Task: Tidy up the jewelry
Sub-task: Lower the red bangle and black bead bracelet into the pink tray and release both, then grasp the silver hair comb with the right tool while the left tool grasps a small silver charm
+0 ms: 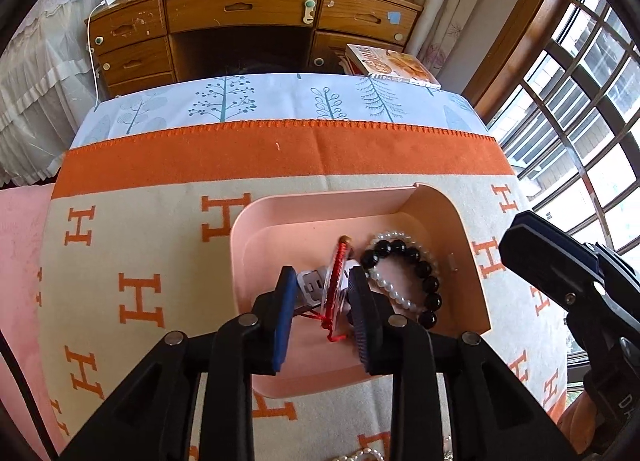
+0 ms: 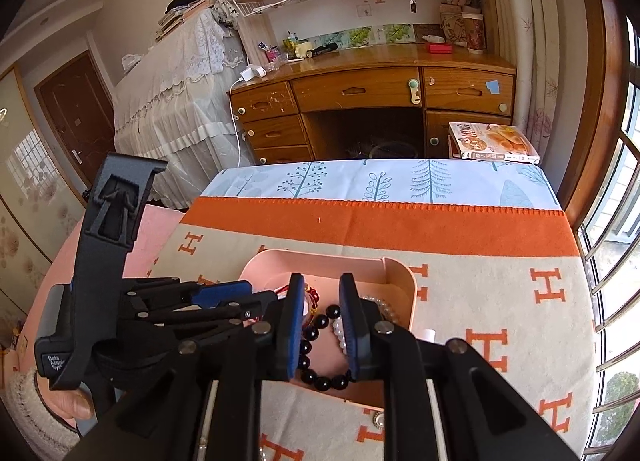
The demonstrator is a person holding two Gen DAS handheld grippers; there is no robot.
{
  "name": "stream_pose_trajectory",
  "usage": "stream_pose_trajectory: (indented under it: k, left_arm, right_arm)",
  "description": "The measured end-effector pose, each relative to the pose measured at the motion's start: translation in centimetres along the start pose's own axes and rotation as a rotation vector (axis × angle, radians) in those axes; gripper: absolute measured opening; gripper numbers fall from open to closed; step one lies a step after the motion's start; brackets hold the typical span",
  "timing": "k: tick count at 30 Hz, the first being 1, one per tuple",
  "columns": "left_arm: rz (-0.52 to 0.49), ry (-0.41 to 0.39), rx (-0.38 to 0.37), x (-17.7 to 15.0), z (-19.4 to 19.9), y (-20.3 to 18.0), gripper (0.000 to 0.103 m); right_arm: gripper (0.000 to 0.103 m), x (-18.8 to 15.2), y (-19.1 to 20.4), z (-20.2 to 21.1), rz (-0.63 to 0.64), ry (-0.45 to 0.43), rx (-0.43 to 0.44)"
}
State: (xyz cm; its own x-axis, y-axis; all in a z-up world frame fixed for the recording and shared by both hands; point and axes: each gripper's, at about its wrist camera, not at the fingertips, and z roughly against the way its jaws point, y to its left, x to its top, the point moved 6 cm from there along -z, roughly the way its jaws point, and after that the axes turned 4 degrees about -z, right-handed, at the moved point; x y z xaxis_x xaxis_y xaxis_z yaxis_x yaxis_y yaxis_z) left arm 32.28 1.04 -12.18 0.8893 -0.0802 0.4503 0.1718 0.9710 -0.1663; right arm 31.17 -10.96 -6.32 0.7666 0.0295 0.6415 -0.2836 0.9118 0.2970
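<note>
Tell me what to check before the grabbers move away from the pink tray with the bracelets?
1. Red cord bracelet inside the pink tray: ok.
2. Left gripper has let go of it: cannot tell; a pad sits close.
3. Black bead bracelet in the tray: ok.
4. Pearl bracelet in the tray: ok.
5. Right gripper free of the beads: ok, none pinched.
6. All jewelry put away: not ok; pearl beads lie outside.

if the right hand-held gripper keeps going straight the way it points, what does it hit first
Probably the black bead bracelet lying in the pink tray: it sits between the open fingers of the right hand-held gripper, though depth is unclear.
</note>
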Motion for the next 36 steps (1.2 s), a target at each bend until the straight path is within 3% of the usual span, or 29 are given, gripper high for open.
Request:
stream_pose_trajectory:
  k: [9,16,28,31,36]
  left_arm:
    - [-0.018,0.041,-0.088,-1.3,-1.6,-2.9,0.026]
    - [0.006,0.017,-0.218,-1.2,-0.1,-4.9,0.026]
    - [-0.047,-0.031,-0.099,-2.1,3.8,-4.8,0.033]
    - [-0.048,-0.042,-0.06,-3.1,4.9,-4.0,0.04]
    - [-0.053,-0.064,-0.021,-5.1,6.9,-3.2,0.043]
  right_arm:
    - [0.018,-0.9,-0.9,1.5,-0.009,-0.011,-0.006]
    - [0.018,-1.3,-1.9,2.6,-0.035,-0.019,-0.009]
    - [0.018,-2.7,-2.5,4.7,-0.036,-0.028,-0.014]
    - [0.018,-3.5,-2.3,5.6,-0.021,-0.028,-0.017]
    - [0.018,-5.1,-2.1,7.2,-0.008,-0.023,-0.02]
